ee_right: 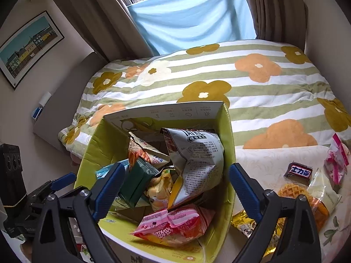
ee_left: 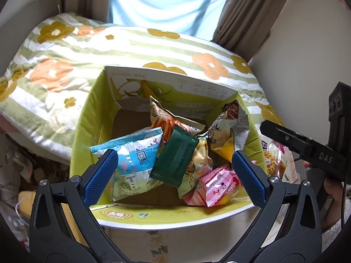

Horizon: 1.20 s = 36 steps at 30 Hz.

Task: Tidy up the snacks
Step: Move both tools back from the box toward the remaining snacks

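I see an open green cardboard box on a flowered bedspread, holding about 6 snack packets, among them a pink packet. My left gripper and right gripper hover over it, both spread wide and empty. More snacks, including a waffle, lie just right of the box.

Floral quilt; framed picture; curtains

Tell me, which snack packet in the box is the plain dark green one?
It is the dark green packet in the middle of the cardboard box, lying partly over the light blue packet. Unlike its neighbours, it shows no picture or lettering.
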Each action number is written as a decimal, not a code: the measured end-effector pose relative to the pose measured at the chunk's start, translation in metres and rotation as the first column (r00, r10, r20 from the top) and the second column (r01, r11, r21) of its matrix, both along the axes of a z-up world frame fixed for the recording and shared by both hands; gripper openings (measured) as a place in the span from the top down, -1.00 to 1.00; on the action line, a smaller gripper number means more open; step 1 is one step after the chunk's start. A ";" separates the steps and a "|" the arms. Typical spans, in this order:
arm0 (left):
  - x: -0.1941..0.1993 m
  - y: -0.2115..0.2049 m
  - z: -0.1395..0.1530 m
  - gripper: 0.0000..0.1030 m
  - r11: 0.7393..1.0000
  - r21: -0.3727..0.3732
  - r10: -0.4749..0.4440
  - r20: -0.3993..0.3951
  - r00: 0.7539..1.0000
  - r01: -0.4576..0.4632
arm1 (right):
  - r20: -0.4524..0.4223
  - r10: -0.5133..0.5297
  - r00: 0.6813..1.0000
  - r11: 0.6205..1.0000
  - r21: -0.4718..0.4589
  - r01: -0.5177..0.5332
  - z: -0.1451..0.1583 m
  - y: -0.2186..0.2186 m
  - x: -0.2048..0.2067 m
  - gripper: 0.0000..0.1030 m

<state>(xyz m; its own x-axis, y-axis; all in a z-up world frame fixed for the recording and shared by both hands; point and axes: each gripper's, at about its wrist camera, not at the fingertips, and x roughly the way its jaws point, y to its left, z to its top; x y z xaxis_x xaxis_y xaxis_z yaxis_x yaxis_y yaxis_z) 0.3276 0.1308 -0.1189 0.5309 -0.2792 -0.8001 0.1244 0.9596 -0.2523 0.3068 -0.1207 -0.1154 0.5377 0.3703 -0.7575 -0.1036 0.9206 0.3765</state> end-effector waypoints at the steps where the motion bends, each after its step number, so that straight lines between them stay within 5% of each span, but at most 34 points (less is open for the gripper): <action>1: -0.001 0.000 0.002 -0.99 1.000 0.000 -0.001 0.007 1.000 0.001 | 0.004 -0.002 1.000 1.000 -0.006 0.002 0.002 -0.001 -0.004 -0.83; 11: -0.017 -0.023 0.028 -0.99 0.999 -0.005 -0.038 0.073 0.997 0.039 | 0.027 -0.056 0.998 0.997 -0.050 0.057 0.022 -0.037 -0.040 -0.83; 21: -0.051 -0.122 0.042 -0.99 0.995 0.028 -0.094 0.115 0.989 0.092 | 0.082 -0.083 0.993 0.992 -0.087 0.090 0.039 -0.140 -0.080 -0.83; 29: -0.073 -0.211 0.033 -0.99 0.994 0.037 -0.106 0.093 0.990 0.103 | 0.086 -0.052 0.995 0.985 -0.161 0.065 0.029 -0.208 -0.101 -0.83; 36: -0.087 -0.262 -0.004 -0.99 1.000 0.015 0.022 0.013 1.000 -0.022 | 0.081 0.023 0.996 0.976 -0.216 -0.005 0.005 -0.249 -0.106 -0.83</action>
